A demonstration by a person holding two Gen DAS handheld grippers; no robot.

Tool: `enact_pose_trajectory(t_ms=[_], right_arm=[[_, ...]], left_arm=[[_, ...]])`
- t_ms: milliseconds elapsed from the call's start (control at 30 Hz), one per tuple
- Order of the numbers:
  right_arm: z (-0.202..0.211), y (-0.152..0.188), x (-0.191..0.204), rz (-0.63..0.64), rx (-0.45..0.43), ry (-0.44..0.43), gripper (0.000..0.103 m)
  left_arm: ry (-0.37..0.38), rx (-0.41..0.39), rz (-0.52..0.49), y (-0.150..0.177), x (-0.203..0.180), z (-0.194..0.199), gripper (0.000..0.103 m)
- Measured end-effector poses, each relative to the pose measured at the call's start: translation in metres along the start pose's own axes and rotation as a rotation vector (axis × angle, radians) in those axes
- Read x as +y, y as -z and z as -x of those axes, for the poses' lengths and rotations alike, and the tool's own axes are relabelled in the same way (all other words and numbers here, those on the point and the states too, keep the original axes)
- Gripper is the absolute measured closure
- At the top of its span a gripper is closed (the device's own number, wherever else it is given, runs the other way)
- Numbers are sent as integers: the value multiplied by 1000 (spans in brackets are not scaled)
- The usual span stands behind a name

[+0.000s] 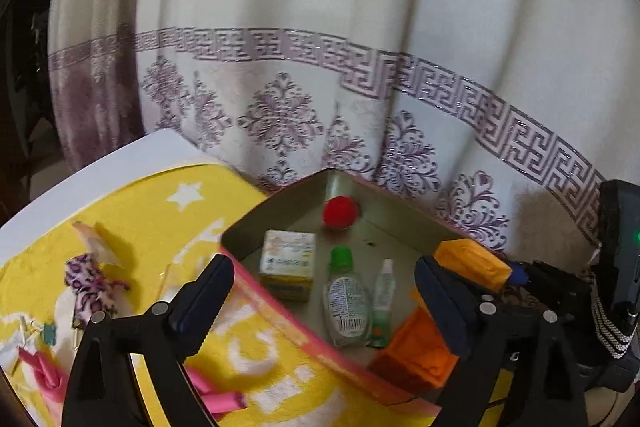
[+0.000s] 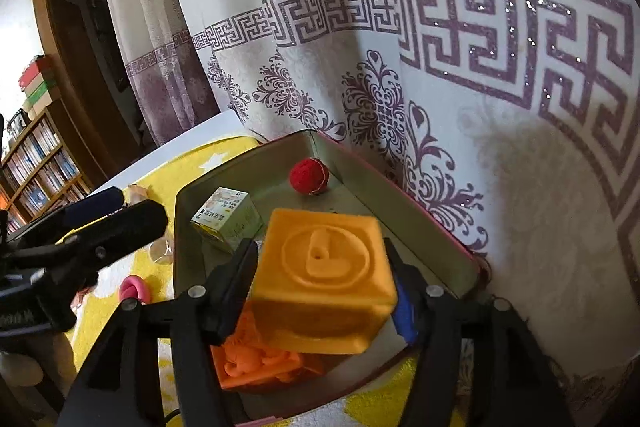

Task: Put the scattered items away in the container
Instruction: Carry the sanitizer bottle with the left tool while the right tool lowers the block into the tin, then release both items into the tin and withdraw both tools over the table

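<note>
Tongs first: the right tongs (image 2: 320, 287) sit over the near end of the container (image 2: 432, 223), a yellow-orange cube (image 2: 324, 267) between their fingers. The left finger lies against the cube's side; whether the right pad presses I cannot tell, so grip or release is uncertain. Left tongs (image 1: 324, 291) — wide apart, nothing between them, poised over the container's near pink rim.

Below the cube lies a deeper orange block (image 2: 260, 359), already inside. The cube looks like soft, light foam or rubber with an embossed face; my guess is it squashes under pressure and will bounce a little if dropped, so flat opposite sides are the place to hold it. Further in: a clear bottle with a green cap (image 1: 346, 301) lying flat beside a slim spray bottle (image 1: 383, 303) — smooth, likely to roll. Then a small carton (image 1: 286, 265), stiff and easy, and at the far corner a red ball (image 1: 340, 211).

Out on the yellow towel (image 1: 152, 199) over the desk (image 1: 80, 171), still loose: a pink twisted thing (image 1: 44, 375), a leopard-print scrap of fabric (image 1: 86, 283), limp and best pinched mid-body.

Room? The container's walls are upright and thin-edged, its middle floor open. The patterned curtain (image 1: 360, 27) hangs tight behind the far wall, so approach from above or the near side.
</note>
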State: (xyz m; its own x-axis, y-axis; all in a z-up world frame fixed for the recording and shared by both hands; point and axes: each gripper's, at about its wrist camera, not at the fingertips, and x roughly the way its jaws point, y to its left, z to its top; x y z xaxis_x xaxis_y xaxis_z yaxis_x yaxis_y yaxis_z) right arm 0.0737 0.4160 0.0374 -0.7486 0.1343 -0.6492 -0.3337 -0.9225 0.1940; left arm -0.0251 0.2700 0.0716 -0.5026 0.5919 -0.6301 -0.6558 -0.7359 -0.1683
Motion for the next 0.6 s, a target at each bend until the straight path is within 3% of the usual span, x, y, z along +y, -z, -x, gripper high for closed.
enact_pose_trajectory(t_ms=[267,600], right_arm=[[12,0,13,14,-55,21,39],[25,-5,37,48,-134,31,38]], left_arm=[[-56,10,83,10,33,12,9],[-164,-34,204,27,96,57,9]])
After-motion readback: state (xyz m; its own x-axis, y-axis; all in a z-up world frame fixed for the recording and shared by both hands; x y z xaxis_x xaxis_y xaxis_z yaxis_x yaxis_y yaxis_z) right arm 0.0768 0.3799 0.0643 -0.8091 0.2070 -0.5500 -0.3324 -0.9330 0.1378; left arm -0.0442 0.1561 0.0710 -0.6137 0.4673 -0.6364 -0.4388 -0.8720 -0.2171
